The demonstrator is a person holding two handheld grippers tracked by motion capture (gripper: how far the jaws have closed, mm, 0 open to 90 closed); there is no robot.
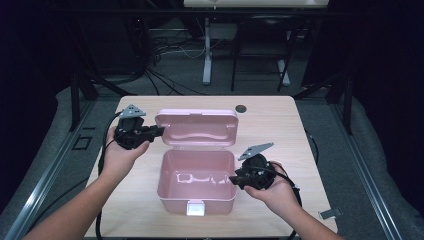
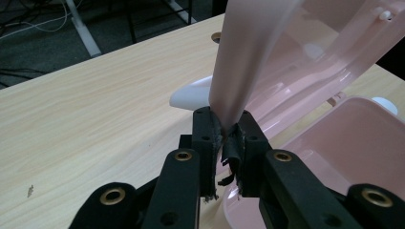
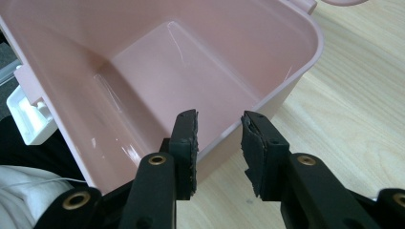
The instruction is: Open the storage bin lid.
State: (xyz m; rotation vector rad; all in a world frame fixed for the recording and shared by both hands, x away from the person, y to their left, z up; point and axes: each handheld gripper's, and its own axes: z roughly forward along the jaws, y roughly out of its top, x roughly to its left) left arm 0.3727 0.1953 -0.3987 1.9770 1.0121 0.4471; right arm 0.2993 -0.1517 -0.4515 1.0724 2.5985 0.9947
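Item: pink storage box (image 1: 196, 186), centre of the worktop (image 1: 280, 125), white latch (image 1: 195, 208) at its 6 o'clock edge.
Lid: pink lid (image 1: 196, 128), swung up and back at the box's 12 o'clock, standing open on its hinge.
Contents: interior looks bare in the right gripper view; nothing loaded.
Left gripper (image 1: 156, 131): at the lid's 9 o'clock; jaws pinched on the lid's edge, as the left gripper view shows.
Right gripper (image 1: 235, 181): at the box's 3 o'clock; jaws parted, straddling the box wall, pads not pressing.
Other: small dark disc (image 1: 241, 108) at the worktop's 12 o'clock edge.
Progress: lid raised fully or nearly; judged remaining: release it, or bring it down and latch.
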